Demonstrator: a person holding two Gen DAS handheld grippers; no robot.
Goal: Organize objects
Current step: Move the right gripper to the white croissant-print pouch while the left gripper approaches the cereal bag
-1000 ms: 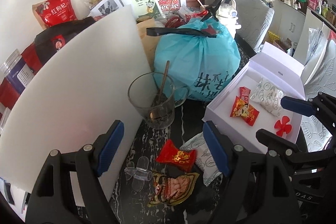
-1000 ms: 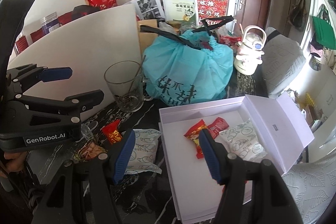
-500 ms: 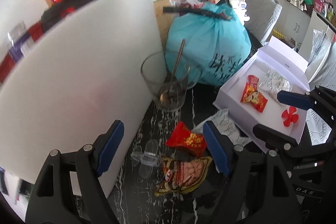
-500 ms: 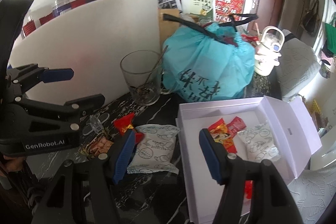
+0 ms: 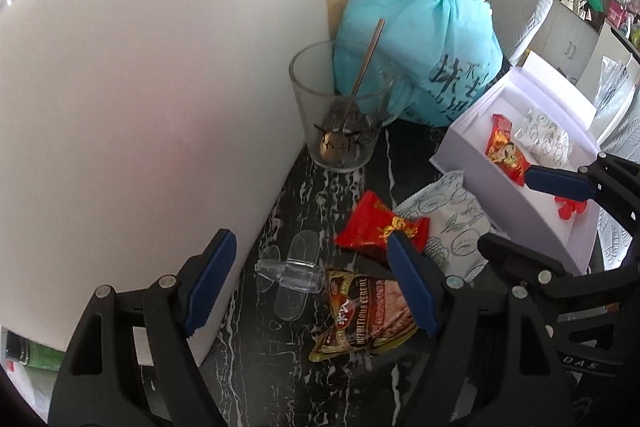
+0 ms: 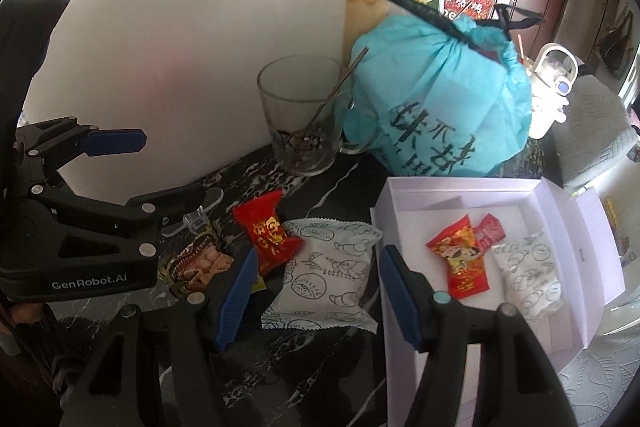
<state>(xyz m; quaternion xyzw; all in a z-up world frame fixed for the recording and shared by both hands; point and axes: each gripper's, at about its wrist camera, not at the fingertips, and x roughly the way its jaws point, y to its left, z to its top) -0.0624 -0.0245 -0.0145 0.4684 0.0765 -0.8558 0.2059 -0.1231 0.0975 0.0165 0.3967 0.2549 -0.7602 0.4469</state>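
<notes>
We hold both grippers above a black marbled bench (image 5: 248, 367). The left gripper (image 5: 308, 283) has its jaws well apart with nothing between the pads; below it lie a clear plastic clip (image 5: 292, 273) and a cereal packet (image 5: 360, 315). At two o'clock from the packet sits a red candy (image 5: 376, 227), touching a white pastry packet (image 5: 452, 227). The right gripper (image 6: 314, 291) is also parted and empty, hanging over that same white pastry packet (image 6: 332, 279), with the red candy (image 6: 266, 235) at its ten o'clock. At three o'clock lies the open white box (image 6: 412, 195), holding two red snack packets and another white pastry packet (image 6: 530, 275). Behind, at twelve o'clock, a glass mug (image 6: 304, 115) with a spoon stands beside a teal bag (image 6: 436, 91).
</notes>
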